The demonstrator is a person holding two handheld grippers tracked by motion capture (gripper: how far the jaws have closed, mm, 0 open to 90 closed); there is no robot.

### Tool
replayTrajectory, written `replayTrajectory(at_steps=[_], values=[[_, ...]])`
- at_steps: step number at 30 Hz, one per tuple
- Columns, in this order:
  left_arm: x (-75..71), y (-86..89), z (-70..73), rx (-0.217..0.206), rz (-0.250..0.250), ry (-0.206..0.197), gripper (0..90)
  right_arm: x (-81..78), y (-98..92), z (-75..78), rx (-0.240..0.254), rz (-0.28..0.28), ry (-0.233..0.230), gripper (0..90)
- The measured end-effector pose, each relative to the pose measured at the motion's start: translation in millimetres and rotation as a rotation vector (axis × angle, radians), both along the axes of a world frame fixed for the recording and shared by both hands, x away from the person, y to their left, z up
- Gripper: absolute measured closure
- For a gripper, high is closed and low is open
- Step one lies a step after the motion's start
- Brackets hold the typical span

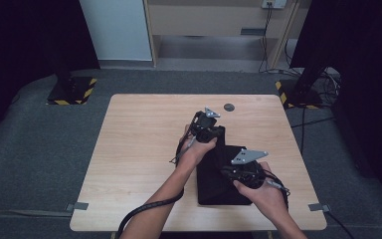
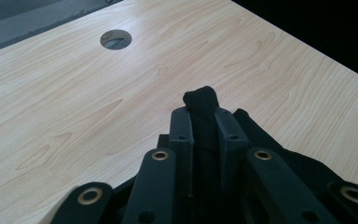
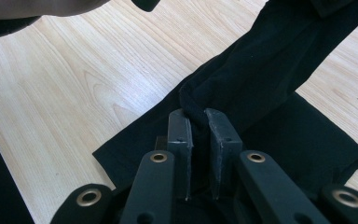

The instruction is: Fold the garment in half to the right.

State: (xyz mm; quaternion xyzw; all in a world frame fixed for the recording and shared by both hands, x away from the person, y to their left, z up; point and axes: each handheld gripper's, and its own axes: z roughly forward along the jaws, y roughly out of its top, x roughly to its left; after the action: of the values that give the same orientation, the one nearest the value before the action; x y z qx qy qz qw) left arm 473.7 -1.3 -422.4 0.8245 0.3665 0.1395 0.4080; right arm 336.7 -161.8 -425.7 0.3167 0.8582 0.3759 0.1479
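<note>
Your left tongs [image 2: 204, 122] pinch a fold of the black cloth [image 3: 279, 74] (bunched between the jaws); your right tongs [image 3: 198, 122] clamp another fold nearby

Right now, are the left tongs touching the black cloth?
Touching. In the left gripper view, the left tongs are shut on a fold of the black cloth, which sticks out between the two jaws above the wooden table.

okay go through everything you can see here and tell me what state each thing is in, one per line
Black cloth: partly folded on the table, one part lifted between the two grippers.
Left gripper: shut on a bunched bit of the cloth.
Right gripper: shut on a fold of the cloth.
Table: wooden, its round cable hole open.
</note>
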Motion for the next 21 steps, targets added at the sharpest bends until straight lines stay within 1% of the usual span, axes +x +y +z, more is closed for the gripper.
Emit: replayTrajectory(at_steps=[12,21], values=[[-0.1,-8.3,-3.4,0.016,-0.013,0.002,79.4,-2.4,-3.2,-3.7,-0.005,-0.014,-0.001,81.1],[1.2,-14.8,-9.3,0.017,-0.017,0.011,79.0,-3.3,-4.7,-8.0,-0.011,-0.024,0.005,80.9]])
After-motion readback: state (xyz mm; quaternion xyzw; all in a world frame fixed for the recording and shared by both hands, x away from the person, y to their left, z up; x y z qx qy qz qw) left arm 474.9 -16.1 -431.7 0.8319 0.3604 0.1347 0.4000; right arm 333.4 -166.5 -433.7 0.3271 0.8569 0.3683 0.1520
